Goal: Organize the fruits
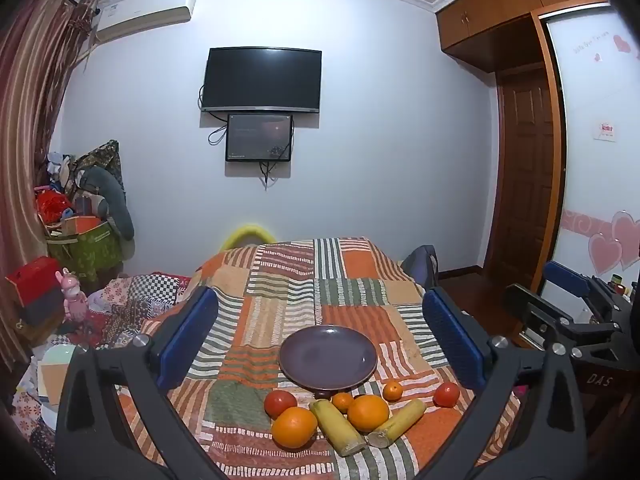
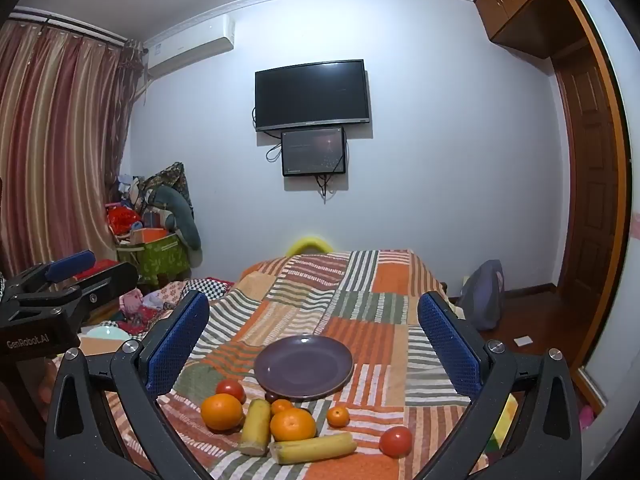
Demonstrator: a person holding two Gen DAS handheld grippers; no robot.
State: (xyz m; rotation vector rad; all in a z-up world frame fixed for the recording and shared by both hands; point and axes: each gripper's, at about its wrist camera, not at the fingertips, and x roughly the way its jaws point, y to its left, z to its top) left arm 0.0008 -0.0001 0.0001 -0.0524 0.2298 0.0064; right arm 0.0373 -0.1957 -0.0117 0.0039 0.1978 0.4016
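Both claws, left (image 1: 320, 336) and right (image 2: 312, 344), are spread as wide as they go and grip nothing; we hold them level-ish above the near edge of the tabletop.

We see a patchwork cloth (image 1: 288, 280) of orange, green and white stripes covering the tabletop. Mid-tabletop sits an empty purple plate (image 1: 328, 354), glazed, shallow and breakable. The fruit lies just nearer us than the plate, close to the near edge:
- two big oranges (image 1: 294, 427) (image 1: 368, 413)
- two small mandarins (image 1: 343, 402) (image 1: 392, 391)
- two red tomatoes (image 1: 280, 403) (image 1: 446, 394)
- two pale yellow cane-like stalks (image 1: 338, 428) (image 1: 397, 423) with cut ends

We judge the oranges firm, round and fairly heavy, best pinched across the middle. Tomatoes look smooth and soft, so a gentle squeeze suits them. Stalks seem stiff and may roll; we would take each across its middle. The soft cloth should slow rolling fruit. Something dark peeks out at the plate's near rim; we cannot tell what.
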